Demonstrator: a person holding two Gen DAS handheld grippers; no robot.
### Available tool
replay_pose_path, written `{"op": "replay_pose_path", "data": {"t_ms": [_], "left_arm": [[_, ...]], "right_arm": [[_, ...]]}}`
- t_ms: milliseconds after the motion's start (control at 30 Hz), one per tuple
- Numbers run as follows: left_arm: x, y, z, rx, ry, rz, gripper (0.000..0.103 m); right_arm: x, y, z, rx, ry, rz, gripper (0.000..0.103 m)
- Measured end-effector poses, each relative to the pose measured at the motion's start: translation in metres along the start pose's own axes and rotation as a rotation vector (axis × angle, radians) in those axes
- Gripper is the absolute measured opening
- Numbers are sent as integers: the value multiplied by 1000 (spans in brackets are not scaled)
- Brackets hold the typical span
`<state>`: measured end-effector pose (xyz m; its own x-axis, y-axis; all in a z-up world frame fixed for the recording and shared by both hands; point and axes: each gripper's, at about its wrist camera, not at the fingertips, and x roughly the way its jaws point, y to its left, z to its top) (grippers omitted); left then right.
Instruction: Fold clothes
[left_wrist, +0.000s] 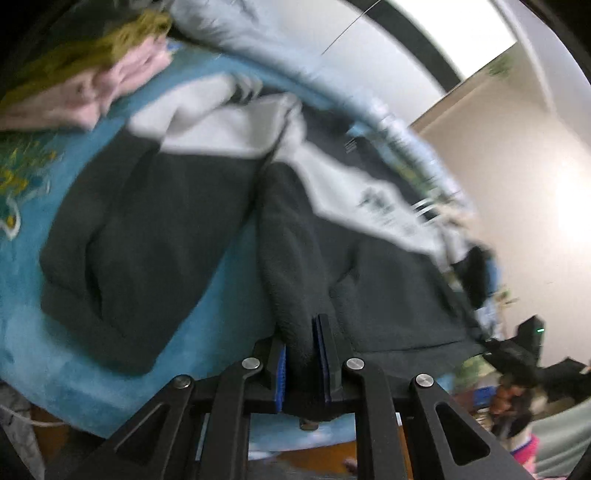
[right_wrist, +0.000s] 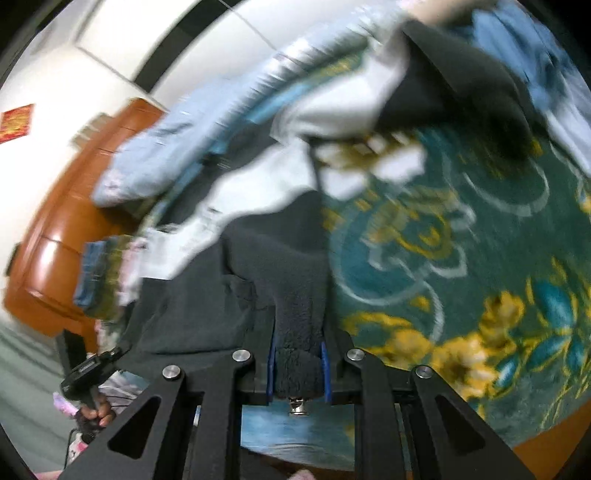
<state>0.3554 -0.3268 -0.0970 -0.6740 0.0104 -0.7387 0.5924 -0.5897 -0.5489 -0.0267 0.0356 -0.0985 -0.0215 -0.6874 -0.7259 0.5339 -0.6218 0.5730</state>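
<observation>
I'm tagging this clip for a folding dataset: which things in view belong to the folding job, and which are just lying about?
In the job:
dark grey and white fleece jacket
left gripper, jaws shut on its hem
right gripper, jaws shut on its hem

Lying about:
pink and olive folded clothes
light blue garment
floral blue blanket underneath
wooden cabinet

A bed covered by a fuzzy teal-blue blanket (left_wrist: 33, 258) with yellow and white flower patterns (right_wrist: 476, 347) carries everything. Directly on the blanket lies a dark grey and white fleece jacket (left_wrist: 147, 229), spread open. Beyond it, near the far edge, sits a small stack of folded clothes, pale pink (left_wrist: 110, 88) beneath olive-yellow (left_wrist: 110, 40). Both views are motion-blurred.
</observation>
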Motion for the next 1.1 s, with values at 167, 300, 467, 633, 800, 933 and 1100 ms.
{"op": "replay_pose_path", "data": {"t_ms": [167,300,467,633,800,933,1100], "left_arm": [[5,11,1,-24,8,11,18],[-7,5,3,17,-18,-28,21],[-51,15,16,42,-176,75,69],[-68,60,26,-45,-261,312,71],[-48,97,23,-134,-204,270,71],[-49,97,25,-101,-234,127,51],[-57,107,41,-148,-240,-108,23]], "right_arm": [[11,-12,-6,22,20,-17,20],[4,3,-4,-51,6,-77,27],[-27,17,11,-102,-128,-225,38],[-31,36,22,-102,-167,-211,38],[4,81,24,-160,-120,-157,38],[37,129,28,-253,-65,-97,38],[85,218,20,-435,19,38,38]]}}
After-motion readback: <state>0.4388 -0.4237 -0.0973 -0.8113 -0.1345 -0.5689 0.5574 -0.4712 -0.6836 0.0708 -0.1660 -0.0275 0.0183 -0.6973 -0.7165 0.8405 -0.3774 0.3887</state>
